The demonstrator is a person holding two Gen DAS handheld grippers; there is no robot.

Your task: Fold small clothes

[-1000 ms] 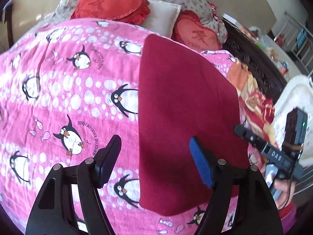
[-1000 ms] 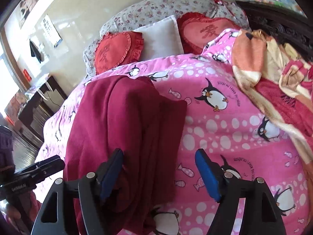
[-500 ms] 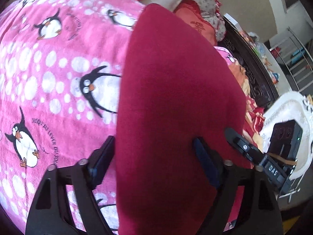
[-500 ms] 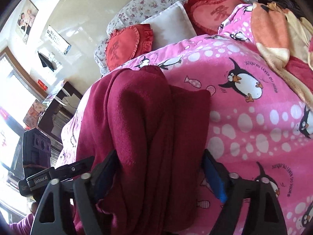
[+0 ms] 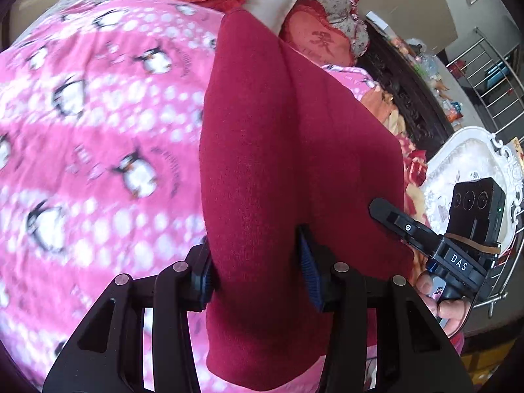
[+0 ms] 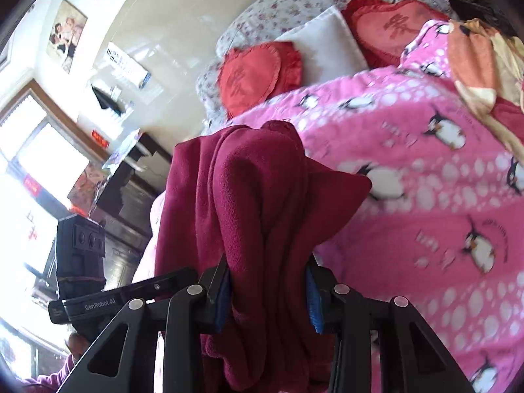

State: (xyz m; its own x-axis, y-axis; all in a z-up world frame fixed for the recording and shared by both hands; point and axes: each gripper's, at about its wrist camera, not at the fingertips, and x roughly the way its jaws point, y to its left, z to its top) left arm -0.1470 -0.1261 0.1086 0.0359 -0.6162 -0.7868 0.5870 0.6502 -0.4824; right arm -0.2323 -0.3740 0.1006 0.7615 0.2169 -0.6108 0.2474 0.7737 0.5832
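The garment (image 5: 294,150) lies on the blanket (image 5: 98,163), pillows (image 5: 271,3) behind it, a second blanket (image 6: 475,62) right.

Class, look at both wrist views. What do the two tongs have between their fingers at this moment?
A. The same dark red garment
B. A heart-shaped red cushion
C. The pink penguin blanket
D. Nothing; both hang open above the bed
A: the left tongs and the right tongs each have folds of the dark red garment pinched between their blue pads, while the penguin blanket lies beneath.
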